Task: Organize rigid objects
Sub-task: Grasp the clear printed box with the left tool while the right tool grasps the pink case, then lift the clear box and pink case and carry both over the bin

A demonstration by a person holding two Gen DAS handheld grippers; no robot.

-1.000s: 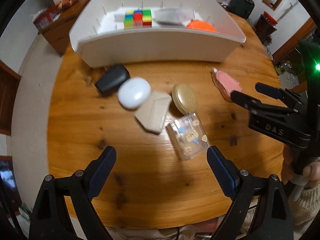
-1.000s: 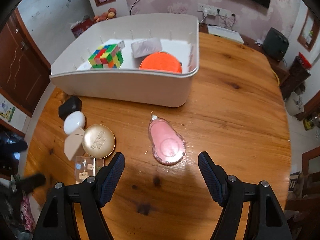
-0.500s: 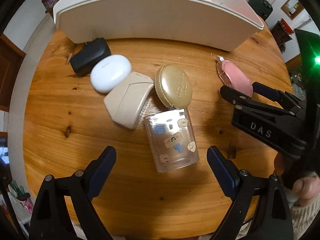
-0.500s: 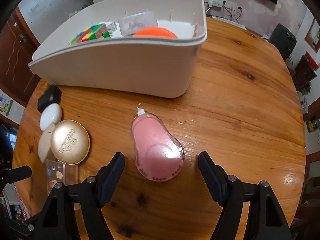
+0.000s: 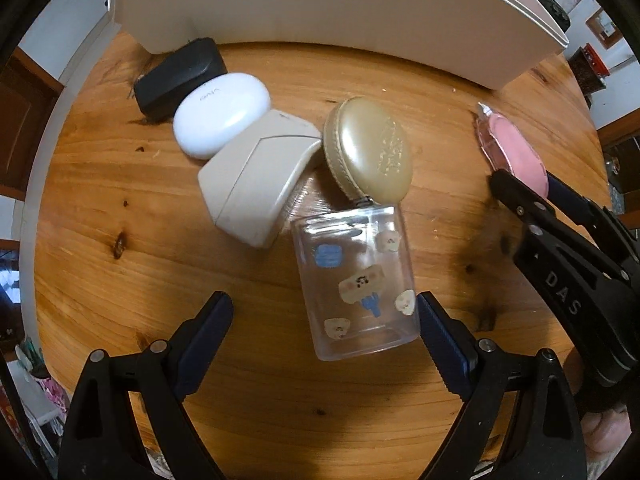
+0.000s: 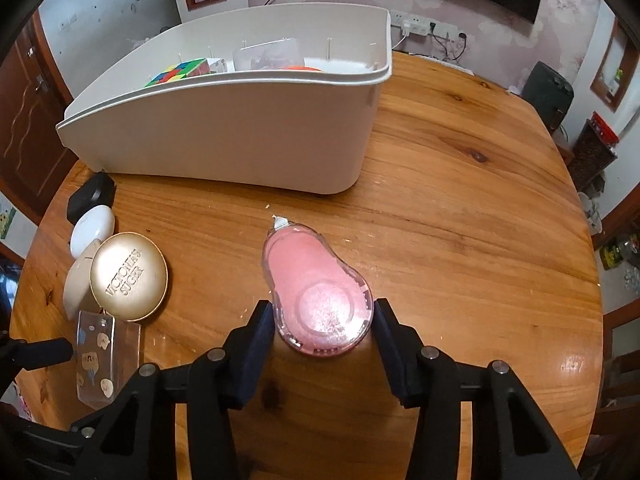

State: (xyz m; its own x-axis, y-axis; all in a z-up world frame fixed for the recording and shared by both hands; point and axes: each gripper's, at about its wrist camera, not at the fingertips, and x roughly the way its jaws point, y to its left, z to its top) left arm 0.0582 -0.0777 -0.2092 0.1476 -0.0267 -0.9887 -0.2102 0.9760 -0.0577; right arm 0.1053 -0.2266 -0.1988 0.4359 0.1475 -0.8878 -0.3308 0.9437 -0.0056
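Now right tool just closed onto pink tape dispenser, left tool wide open beside clear box.

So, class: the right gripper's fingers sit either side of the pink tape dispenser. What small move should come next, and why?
Probably lift it straight up. The right gripper has just been closing, and its fingers now press both sides of the pink tape dispenser, which lies flat on the table. The white bin behind has a tall wall to clear.
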